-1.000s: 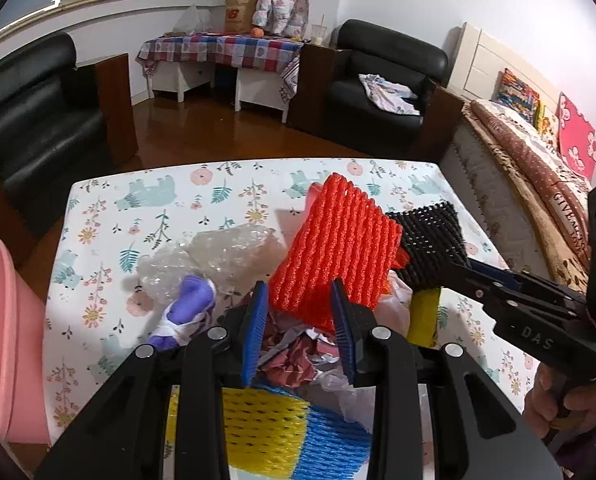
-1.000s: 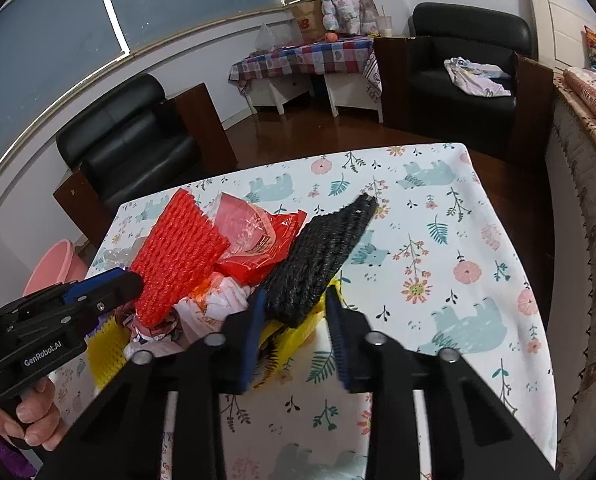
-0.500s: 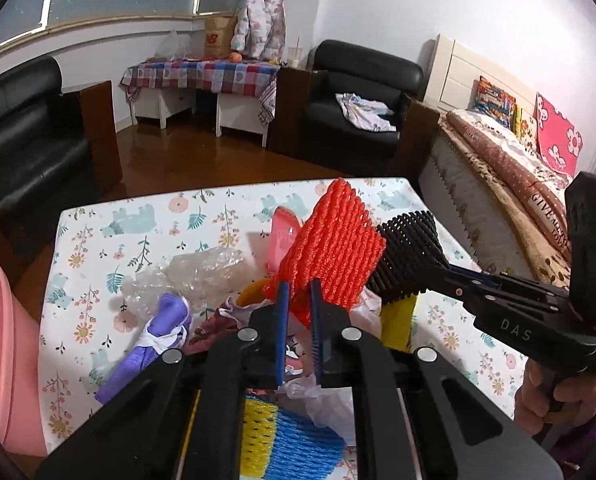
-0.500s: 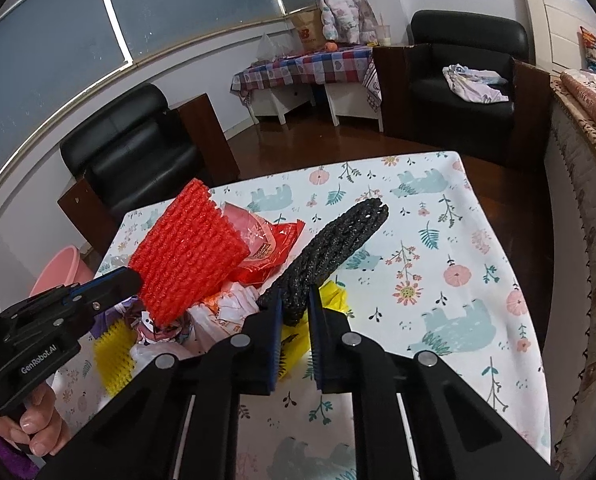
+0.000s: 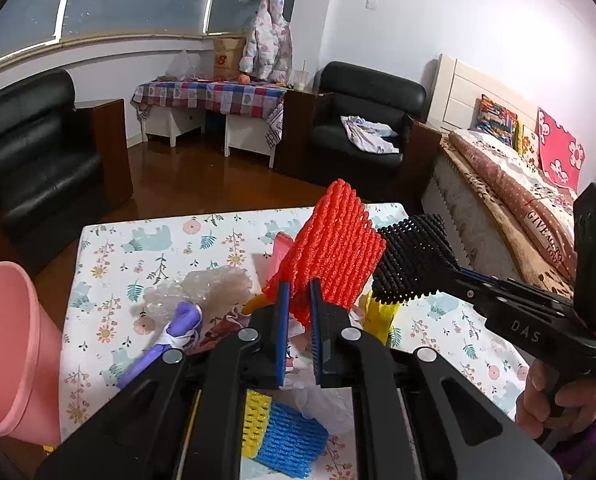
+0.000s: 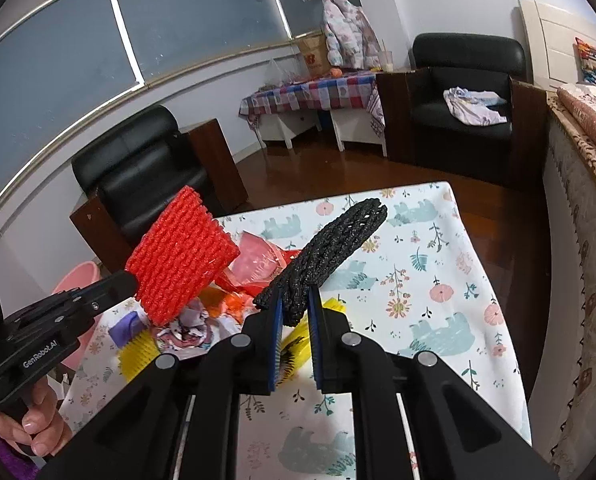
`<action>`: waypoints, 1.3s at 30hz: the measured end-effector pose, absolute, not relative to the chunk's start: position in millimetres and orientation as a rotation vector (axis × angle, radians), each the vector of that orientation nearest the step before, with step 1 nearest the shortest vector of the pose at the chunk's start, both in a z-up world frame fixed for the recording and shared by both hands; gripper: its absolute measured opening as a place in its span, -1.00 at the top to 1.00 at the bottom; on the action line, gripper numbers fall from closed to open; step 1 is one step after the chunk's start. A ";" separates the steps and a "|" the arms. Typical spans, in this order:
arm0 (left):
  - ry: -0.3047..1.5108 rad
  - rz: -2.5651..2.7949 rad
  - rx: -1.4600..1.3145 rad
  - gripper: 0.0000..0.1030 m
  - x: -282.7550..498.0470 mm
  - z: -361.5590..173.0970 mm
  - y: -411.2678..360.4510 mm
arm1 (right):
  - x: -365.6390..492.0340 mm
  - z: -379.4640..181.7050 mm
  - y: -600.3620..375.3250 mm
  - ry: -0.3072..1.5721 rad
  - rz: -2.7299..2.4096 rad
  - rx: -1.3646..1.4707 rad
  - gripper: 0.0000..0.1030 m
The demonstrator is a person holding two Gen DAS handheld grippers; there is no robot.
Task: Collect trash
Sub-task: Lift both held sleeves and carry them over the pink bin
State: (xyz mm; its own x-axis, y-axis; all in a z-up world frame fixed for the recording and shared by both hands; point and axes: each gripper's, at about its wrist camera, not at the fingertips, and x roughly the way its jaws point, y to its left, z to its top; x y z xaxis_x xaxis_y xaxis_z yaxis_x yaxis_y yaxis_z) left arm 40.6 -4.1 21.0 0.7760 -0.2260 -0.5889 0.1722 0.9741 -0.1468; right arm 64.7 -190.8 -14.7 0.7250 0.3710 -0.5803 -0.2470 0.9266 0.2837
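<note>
My left gripper (image 5: 298, 300) is shut on a red foam net (image 5: 334, 248) and holds it above the table; the net also shows in the right wrist view (image 6: 181, 256). My right gripper (image 6: 293, 308) is shut on a black foam net (image 6: 326, 252), also lifted; it shows in the left wrist view (image 5: 410, 260). Below them a trash pile lies on the floral tablecloth (image 5: 145, 248): clear crumpled plastic (image 5: 205, 292), a purple wrapper (image 5: 169, 336), a yellow net (image 5: 382, 316), a blue-and-yellow net (image 5: 281, 436) and a red bag (image 6: 257, 260).
A pink bin (image 5: 13, 352) stands at the table's left edge. Black armchairs (image 5: 37, 152) and a wooden floor lie beyond the table. A bed (image 5: 510, 184) runs along the right side.
Both grippers closed on their nets, the left on the red one and the right on the black one, and lifted them up off the pile.
</note>
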 end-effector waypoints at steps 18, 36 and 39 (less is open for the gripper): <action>0.606 -0.141 -0.110 0.82 10.4 45.0 13.4 | 43.5 7.4 -167.5 0.638 0.421 0.181 0.77; 0.576 0.027 -0.188 0.82 -20.4 54.4 90.0 | 40.5 26.4 -71.7 0.629 0.629 0.090 0.77; 0.567 0.089 -0.200 0.82 -29.3 55.4 112.3 | 41.0 28.9 -45.2 0.627 0.687 0.066 0.77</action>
State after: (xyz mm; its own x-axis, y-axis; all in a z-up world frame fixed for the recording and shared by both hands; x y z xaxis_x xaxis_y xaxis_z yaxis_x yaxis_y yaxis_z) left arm -29.3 112.3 55.4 0.8401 0.0289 -0.5417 -0.1392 0.9766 -0.1637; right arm 41.0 -45.2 28.9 0.5978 0.6112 -0.5187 -0.5727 0.7784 0.2571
